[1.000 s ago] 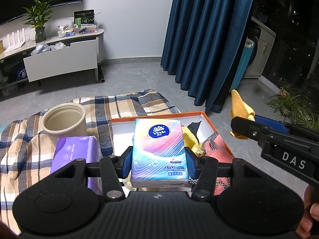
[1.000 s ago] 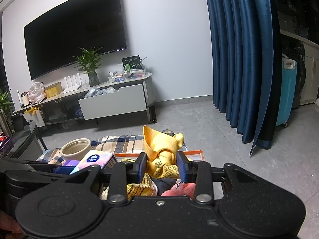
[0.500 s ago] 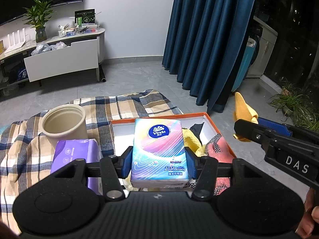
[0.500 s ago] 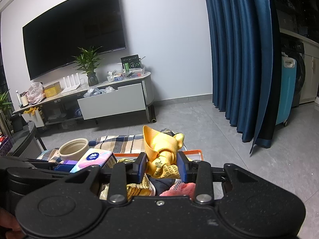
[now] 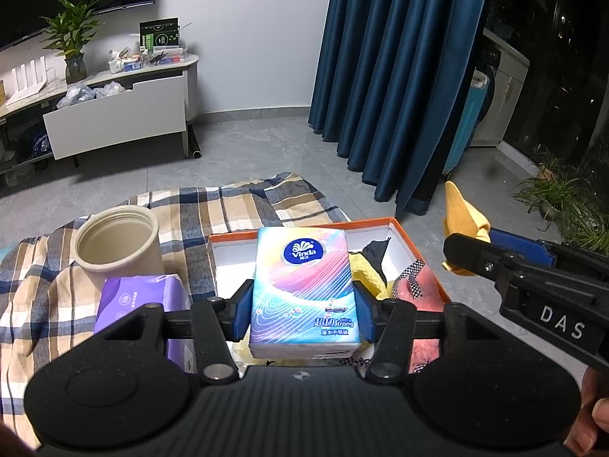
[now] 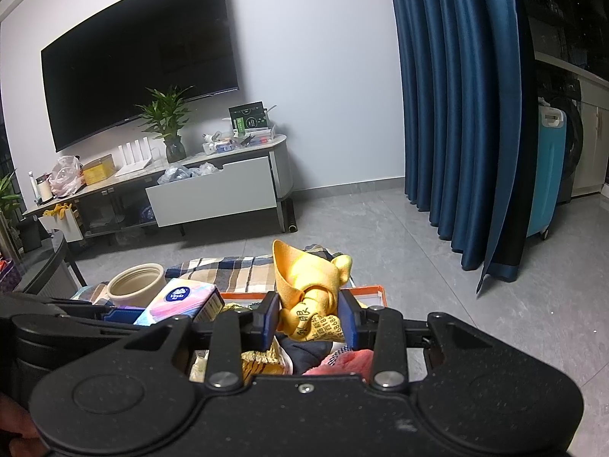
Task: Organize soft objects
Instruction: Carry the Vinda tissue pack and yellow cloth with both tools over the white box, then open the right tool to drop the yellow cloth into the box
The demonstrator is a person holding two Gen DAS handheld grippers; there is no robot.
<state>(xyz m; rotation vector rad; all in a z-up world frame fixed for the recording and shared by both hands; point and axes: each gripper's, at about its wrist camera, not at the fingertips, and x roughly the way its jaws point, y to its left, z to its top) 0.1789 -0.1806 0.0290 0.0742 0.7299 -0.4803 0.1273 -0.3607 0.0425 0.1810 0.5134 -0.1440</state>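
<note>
Over on the left, a beige cup point(image 5: 116, 242) stands on the plaid blanket point(image 5: 228, 209) with a purple tissue pack point(image 5: 141, 297) lying just in front of it, not yet put away. The left gripper point(image 5: 302, 310) pinches a colourful Vinda tissue pack point(image 5: 302, 285) by its two sides, lifted above the orange-rimmed box point(image 5: 415, 255). That box already holds yellow, black and pink soft things, so I judge the sorting is partway done. On the right, the right gripper point(image 6: 308, 321) is clamped narrow on a knotted yellow plush toy point(image 6: 310, 285), raised over the box's right edge. The box looks crowded near its front; its white far-left corner is bare. Open grey floor point(image 6: 380, 228) lies beyond.
</note>
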